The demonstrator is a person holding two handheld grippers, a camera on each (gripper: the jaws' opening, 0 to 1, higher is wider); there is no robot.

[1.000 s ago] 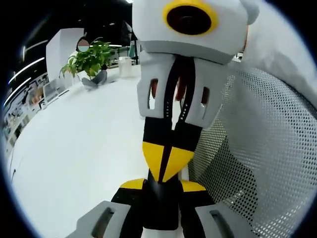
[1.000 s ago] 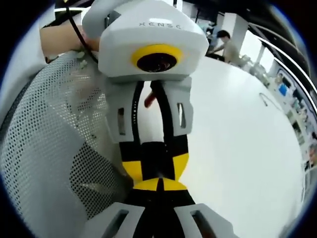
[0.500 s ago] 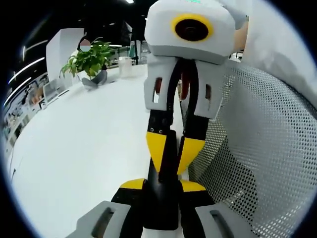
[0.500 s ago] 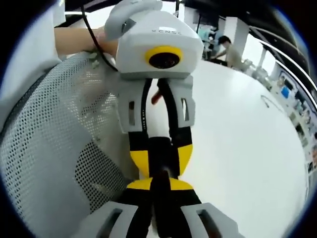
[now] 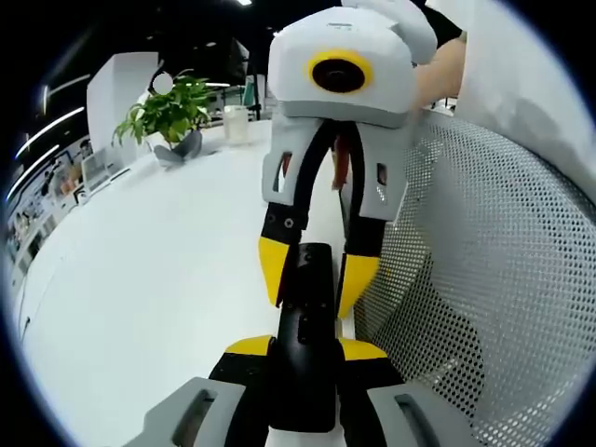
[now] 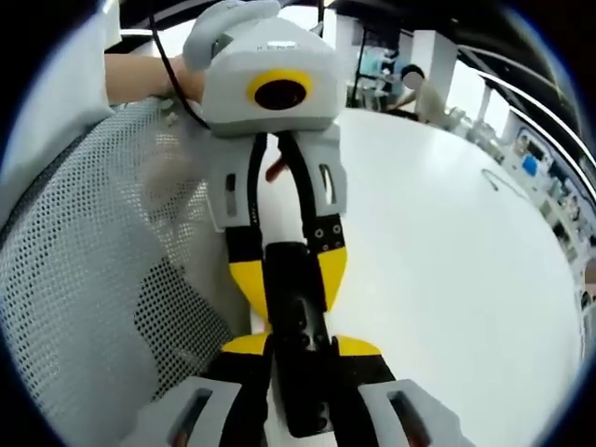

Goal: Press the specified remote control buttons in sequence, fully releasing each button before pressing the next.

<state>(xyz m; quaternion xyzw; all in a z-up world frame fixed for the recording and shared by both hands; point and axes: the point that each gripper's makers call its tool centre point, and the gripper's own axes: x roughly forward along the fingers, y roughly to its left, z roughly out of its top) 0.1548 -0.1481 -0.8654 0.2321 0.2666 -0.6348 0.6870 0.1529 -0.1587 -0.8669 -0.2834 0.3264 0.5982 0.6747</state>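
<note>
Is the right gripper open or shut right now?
Open. In the left gripper view the right gripper has its yellow jaw tips spread to either side of the black remote control's far end.

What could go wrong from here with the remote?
The left gripper holds the black remote by one end, so a push could pivot it loose. The right gripper has open jaws straddling its other end; closing might squeeze the sides and miss the buttons.

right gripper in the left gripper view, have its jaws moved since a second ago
Yes. The right gripper has spread its jaws apart around the black remote; the potted plant has not shifted.
</note>
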